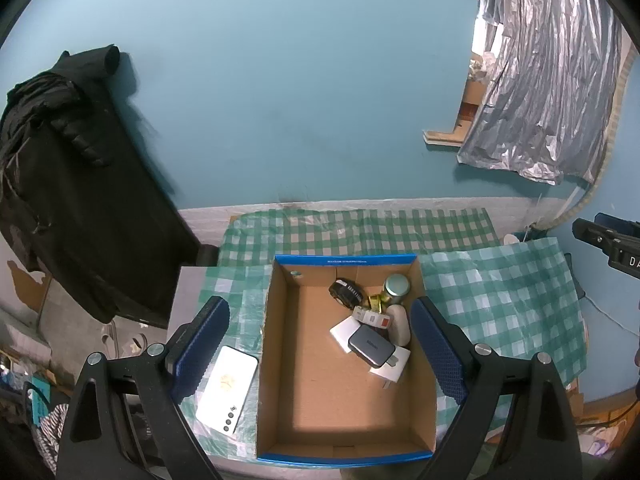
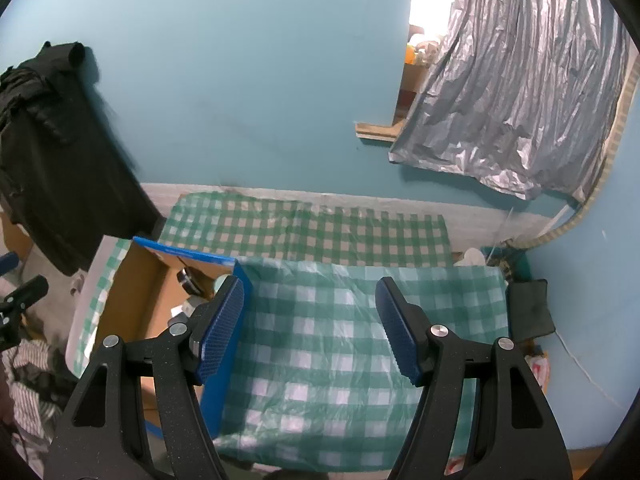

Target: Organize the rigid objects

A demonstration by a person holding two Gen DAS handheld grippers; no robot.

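Nearest to us in the left wrist view, our left gripper (image 1: 320,340) hangs with its blue-padded fingers (image 1: 198,354) spread wide and nothing between the pads; one finger stands over the cloth outside the box, the other over the box's right wall. Just beside the left finger, a white smartphone (image 1: 227,390) lies face down on the green checked plastic cloth (image 1: 500,300) that covers the worktop, close against the outside of the box's left wall.

Between the fingers sits the open cardboard box (image 1: 320,408) with its blue rim. Its near half is bare. Heaped against its far right corner we see a grey charger (image 1: 370,346) lying on a white adapter (image 1: 346,332), a second white adapter (image 1: 390,368) under the charger's near end, a pale oval stone-like piece (image 1: 399,324), a small white item with a red patch (image 1: 374,317), a black tape measure (image 1: 346,291) and a jar with a grey lid (image 1: 397,286).

At our other side, in the right wrist view, our right gripper (image 2: 310,328) also has its fingers (image 2: 222,330) parted and empty, over the checked cloth just to the right of the box, whose blue corner shows beside the left finger.

Farther off, a second checked cloth reaches the teal wall (image 1: 300,80). A black garment (image 1: 72,184) hangs at the left and a crinkled silver sheet (image 1: 548,80) at the right.
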